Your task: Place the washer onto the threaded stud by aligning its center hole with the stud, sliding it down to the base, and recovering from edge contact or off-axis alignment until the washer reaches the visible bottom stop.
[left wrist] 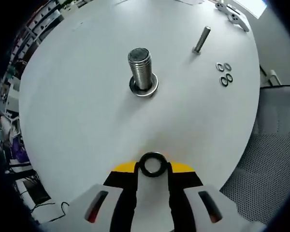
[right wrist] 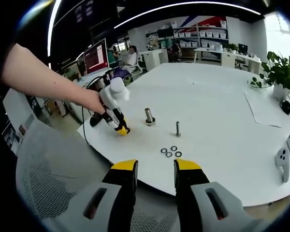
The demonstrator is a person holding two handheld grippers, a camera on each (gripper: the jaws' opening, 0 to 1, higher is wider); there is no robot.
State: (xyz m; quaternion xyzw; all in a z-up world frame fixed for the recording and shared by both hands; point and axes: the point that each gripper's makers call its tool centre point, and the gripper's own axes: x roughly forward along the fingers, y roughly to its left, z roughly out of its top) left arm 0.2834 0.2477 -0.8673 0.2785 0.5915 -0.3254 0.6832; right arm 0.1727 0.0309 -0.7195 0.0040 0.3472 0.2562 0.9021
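Note:
My left gripper (left wrist: 152,166) is shut on a dark washer (left wrist: 152,164), held upright between the yellow-tipped jaws above the white table (left wrist: 77,96). Ahead stands the large threaded stud (left wrist: 140,68) on its flat base, a clear gap away from the washer. From the right gripper view, the left gripper (right wrist: 121,129) hangs low over the table, just left of the stud (right wrist: 149,115), in a person's hand. My right gripper (right wrist: 154,166) is open, off the table's near edge, with nothing between its jaws.
A thinner bolt (left wrist: 201,39) stands right of the stud. Three spare washers (left wrist: 224,74) lie beyond it, seen also as washers (right wrist: 170,152) near the table edge. Two white controllers (right wrist: 285,157) lie at the right. A mesh chair (right wrist: 53,193) sits below the edge.

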